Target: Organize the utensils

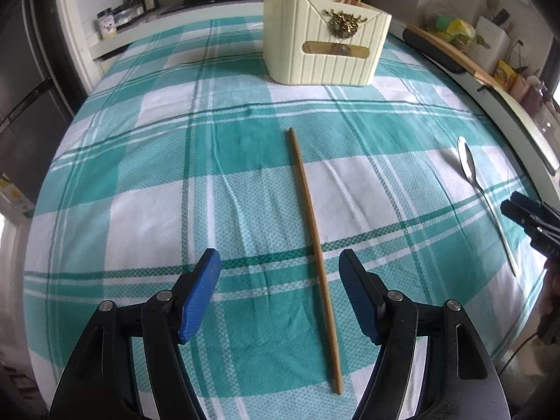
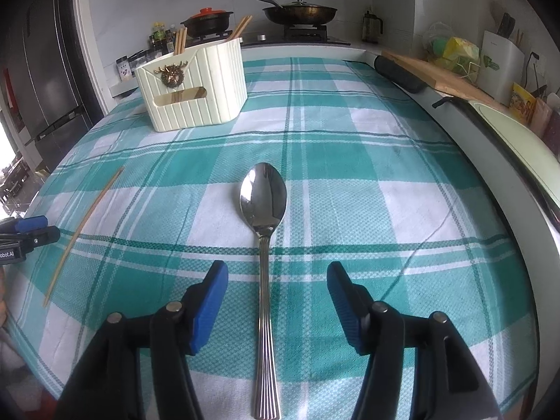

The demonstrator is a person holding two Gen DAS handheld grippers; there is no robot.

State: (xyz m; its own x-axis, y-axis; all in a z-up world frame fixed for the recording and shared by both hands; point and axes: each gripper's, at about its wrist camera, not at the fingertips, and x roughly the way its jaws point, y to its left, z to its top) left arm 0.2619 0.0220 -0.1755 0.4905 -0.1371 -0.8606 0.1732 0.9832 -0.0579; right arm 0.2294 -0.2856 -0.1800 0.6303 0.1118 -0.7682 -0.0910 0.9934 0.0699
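A single wooden chopstick [image 1: 313, 241] lies lengthwise on the teal checked tablecloth [image 1: 147, 182]. My left gripper [image 1: 280, 262] hovers open over its near half, and the stick runs between the blue pads without touching them. A steel spoon [image 2: 263, 217] lies bowl away from me, its ribbed handle passing between the open jaws of my right gripper [image 2: 277, 273], with no contact. The cream utensil holder [image 1: 323, 36] stands at the far side, with chopsticks sticking out of it. The spoon [image 1: 470, 171] and the right gripper's tip also show at the right edge of the left wrist view.
Behind the cloth sit a gas stove with a black pot [image 2: 208, 21] and a lidded pan [image 2: 299, 12], and spice bottles [image 2: 161, 36]. A cutting board [image 2: 437, 77] and a dark roll [image 2: 399, 73] line the right counter. A dark fridge [image 2: 45, 80] stands on the left.
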